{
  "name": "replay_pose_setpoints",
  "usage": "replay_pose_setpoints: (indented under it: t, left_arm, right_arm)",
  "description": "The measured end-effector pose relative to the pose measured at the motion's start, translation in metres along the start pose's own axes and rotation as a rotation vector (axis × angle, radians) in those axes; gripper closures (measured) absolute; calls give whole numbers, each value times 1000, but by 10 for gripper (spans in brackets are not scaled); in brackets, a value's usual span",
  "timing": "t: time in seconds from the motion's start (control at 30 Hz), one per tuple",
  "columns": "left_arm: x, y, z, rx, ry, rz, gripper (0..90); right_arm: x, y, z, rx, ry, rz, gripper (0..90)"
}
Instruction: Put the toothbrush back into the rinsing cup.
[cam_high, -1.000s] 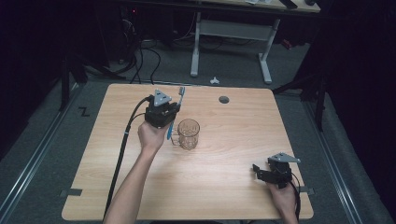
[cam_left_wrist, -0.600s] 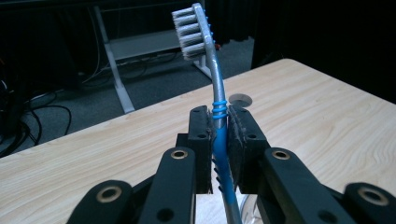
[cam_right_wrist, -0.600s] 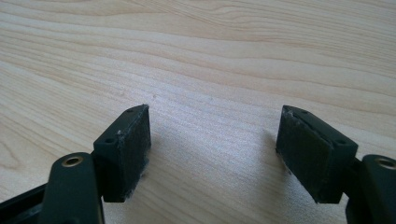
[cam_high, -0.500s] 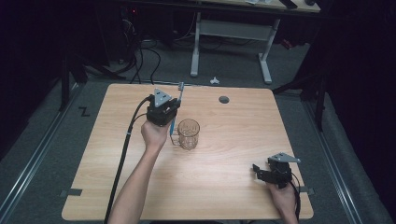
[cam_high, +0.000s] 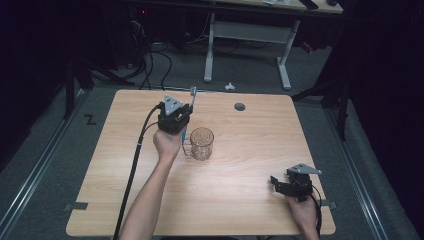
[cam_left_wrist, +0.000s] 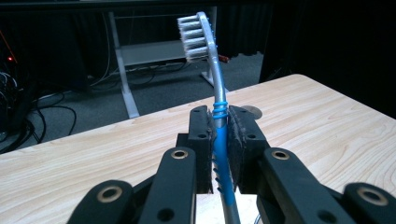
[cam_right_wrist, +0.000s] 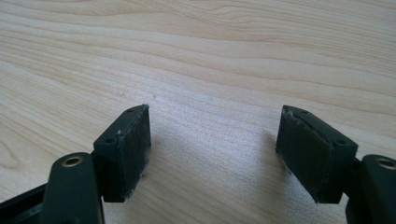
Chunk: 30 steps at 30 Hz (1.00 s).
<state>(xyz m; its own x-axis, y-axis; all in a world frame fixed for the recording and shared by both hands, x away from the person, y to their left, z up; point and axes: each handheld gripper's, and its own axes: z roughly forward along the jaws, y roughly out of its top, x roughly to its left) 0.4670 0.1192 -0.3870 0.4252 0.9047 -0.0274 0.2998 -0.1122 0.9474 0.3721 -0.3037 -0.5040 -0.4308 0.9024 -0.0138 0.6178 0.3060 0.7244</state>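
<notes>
wooden table (cam_high: 240, 165) | glass mug (cam_high: 202, 143) beside left claw (cam_high: 186, 131) | toothbrush (cam_left_wrist: 212, 60) clamped

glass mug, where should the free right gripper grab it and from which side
Probably the rim and wall of the glass mug on its right, coming from the right: the handle faces the left gripper, which holds the toothbrush. The right gripper is open.
</notes>
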Motion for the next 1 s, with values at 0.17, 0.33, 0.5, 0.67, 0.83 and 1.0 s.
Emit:
replay_pose_setpoints:
  t: [0.17, 0.33, 0.5, 0.67, 0.83, 1.0]
  left_arm:
    - [1, 1, -2, 8, -12, -10, 805]
    - [-2, 2, -1, 15, -28, -16, 804]
    - [-3, 4, -1, 18, -40, -15, 804]
    - [-5, 6, 0, 31, -53, -13, 804]
    - [-5, 9, 0, 35, -67, -24, 803]
    - [-4, 11, 1, 43, -76, -29, 803]
  right_arm:
    - [0, 0, 0, 0, 0, 0, 265]
    - [0, 0, 0, 0, 0, 1, 265]
    - [0, 0, 0, 0, 0, 1, 265]
    - [0, 0, 0, 0, 0, 0, 265]
    - [0, 0, 0, 0, 0, 0, 265]
    - [0, 0, 0, 0, 1, 1, 265]
